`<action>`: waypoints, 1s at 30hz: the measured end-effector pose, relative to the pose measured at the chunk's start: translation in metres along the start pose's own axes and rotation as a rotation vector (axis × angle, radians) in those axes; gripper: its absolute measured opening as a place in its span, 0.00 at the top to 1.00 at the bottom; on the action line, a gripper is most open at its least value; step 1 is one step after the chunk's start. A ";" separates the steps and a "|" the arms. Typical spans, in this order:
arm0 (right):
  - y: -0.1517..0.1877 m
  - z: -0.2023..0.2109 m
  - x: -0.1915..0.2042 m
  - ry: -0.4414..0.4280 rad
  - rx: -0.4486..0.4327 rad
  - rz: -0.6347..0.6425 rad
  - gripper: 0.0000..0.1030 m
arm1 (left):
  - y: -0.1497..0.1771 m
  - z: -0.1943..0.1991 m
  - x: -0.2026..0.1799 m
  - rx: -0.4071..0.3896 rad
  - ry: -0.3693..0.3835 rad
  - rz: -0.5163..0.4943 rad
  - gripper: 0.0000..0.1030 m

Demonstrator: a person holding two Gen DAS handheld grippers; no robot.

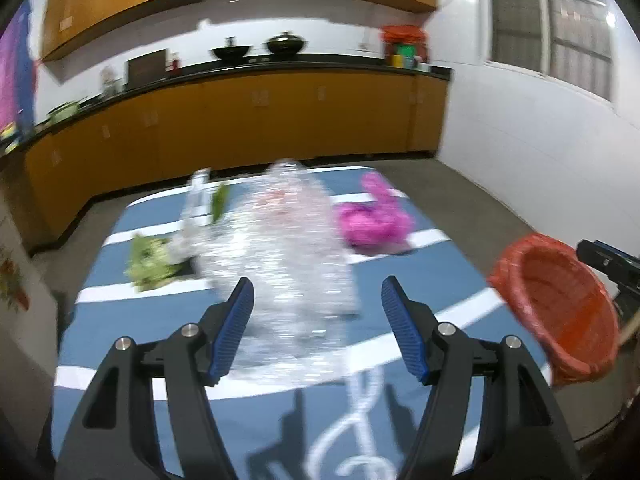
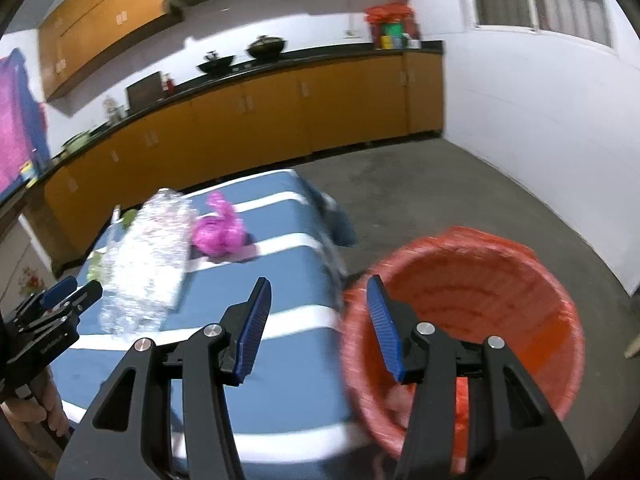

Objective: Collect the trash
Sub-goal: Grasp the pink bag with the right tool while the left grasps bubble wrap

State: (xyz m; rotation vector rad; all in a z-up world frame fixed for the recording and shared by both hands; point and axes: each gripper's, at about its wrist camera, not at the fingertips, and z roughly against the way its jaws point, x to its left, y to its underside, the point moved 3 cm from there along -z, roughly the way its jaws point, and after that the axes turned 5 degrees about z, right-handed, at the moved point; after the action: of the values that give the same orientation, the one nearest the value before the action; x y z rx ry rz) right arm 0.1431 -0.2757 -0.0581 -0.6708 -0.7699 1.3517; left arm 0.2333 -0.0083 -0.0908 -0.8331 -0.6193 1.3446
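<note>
Our left gripper [image 1: 318, 304] is wide open and holds nothing. A clear bottle [image 1: 280, 264] is in front of it, between the two blue pads [image 1: 236, 328], but the pads do not touch it. The bottle is very blurry, so we cannot tell if it rests on the table [image 1: 120, 320] or is up in the air. From the right wrist view the bottle [image 2: 148, 264] is just past the tips of the left gripper [image 2: 76, 288].

Our right gripper [image 2: 318, 304] is wide open too, with nothing in it. Its right finger is over the rim of the red bin [image 2: 500, 300], which is beside the table's [image 2: 280, 344] right edge.

More trash lies on the blue striped table: a pink bag [image 1: 372, 220] on the far side, a green scrap [image 1: 150, 258] on the left, and a second small bottle [image 1: 198, 204] behind the big one.
</note>
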 end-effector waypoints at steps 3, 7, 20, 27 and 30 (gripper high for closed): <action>-0.009 -0.018 0.023 -0.041 0.008 0.018 0.50 | -0.002 0.000 0.032 -0.007 -0.041 0.048 0.36; -0.024 -0.057 0.057 -0.101 0.035 0.027 0.50 | -0.005 0.002 0.067 -0.025 -0.088 0.104 0.36; -0.067 -0.188 0.094 -0.110 0.124 0.016 0.50 | -0.018 -0.022 0.102 -0.027 -0.074 0.185 0.36; -0.053 -0.211 0.094 -0.117 0.198 0.038 0.87 | -0.025 -0.040 0.091 -0.007 -0.016 0.174 0.41; -0.047 -0.198 0.090 -0.122 0.183 0.044 0.91 | -0.028 -0.051 0.079 0.010 0.007 0.152 0.45</action>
State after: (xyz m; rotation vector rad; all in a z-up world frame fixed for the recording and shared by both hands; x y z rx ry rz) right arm 0.3353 -0.1885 -0.1292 -0.4668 -0.7214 1.4941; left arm 0.3013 0.0605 -0.1036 -0.8907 -0.5512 1.4806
